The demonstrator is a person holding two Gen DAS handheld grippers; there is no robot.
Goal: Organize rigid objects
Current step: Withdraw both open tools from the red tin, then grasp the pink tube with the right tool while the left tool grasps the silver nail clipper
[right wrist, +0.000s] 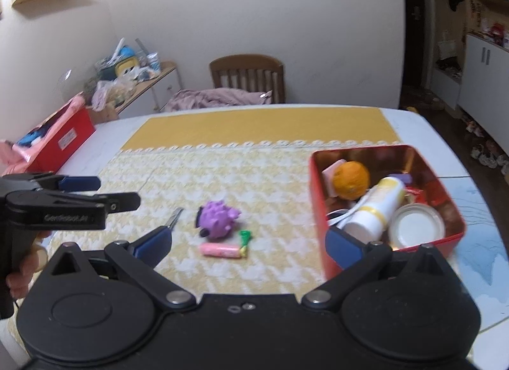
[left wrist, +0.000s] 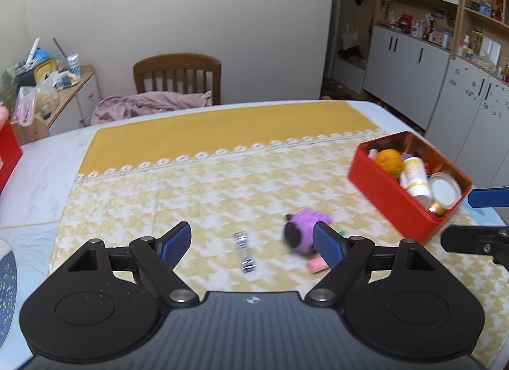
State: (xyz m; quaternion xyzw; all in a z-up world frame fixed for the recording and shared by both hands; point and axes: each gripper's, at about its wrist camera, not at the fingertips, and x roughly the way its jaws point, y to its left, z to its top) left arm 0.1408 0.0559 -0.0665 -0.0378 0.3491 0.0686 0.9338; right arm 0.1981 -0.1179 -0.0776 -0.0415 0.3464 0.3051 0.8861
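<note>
Lying on woven cloth point(right wrist: 254, 179), spiky purple toy point(right wrist: 218, 219)

A red tin point(right wrist: 331, 255), open-topped, is seen at the right of the frame, holding an orange point(right wrist: 351, 180), a tilted white bottle point(right wrist: 373, 211) and a round white lid point(right wrist: 416, 226). On the yellow cloth at centre lie a purple spiky toy point(right wrist: 217, 219), a pink tube point(right wrist: 222, 249) lying flat below it, and a metal nail clipper point(left wrist: 244, 253).
</note>
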